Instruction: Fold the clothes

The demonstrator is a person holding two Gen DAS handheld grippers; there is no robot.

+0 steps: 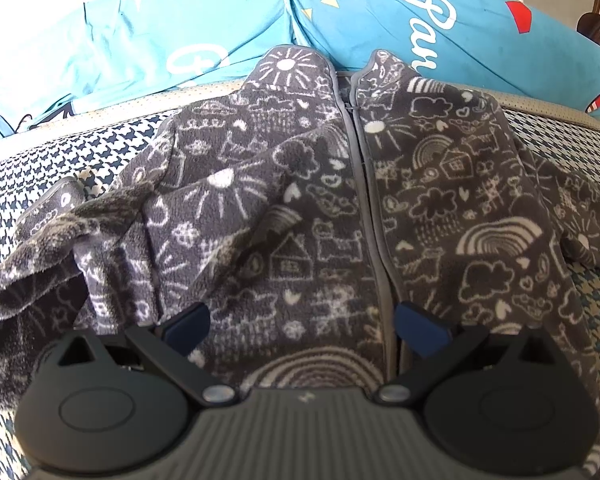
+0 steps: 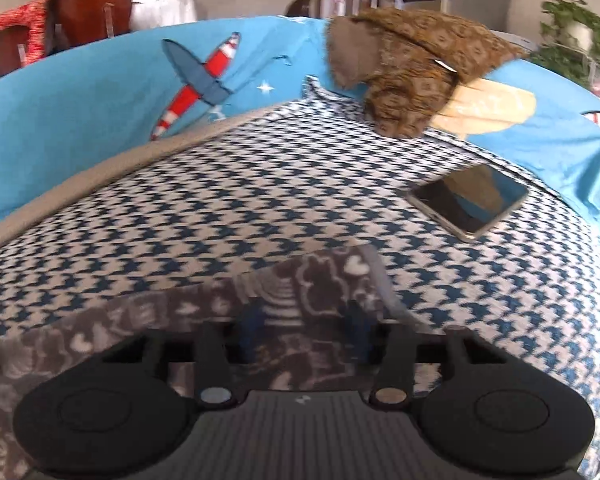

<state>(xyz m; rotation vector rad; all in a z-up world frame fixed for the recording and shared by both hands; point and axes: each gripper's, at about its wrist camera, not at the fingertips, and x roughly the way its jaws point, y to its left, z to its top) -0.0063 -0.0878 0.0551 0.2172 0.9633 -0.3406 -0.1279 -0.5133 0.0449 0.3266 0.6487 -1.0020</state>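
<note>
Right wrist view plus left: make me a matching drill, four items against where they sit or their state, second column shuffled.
Column one:
1. fleece jacket
2. smartphone
3. brown patterned cloth
4. left gripper

Column two:
A. draped on the blue pillow edge at the back
B. open, hovering over the jacket's hem
C. spread front-up, zipper closed
D. lying flat, screen up, on the houndstooth cover

Pairs: 1-C, 2-D, 3-A, 4-B
</note>
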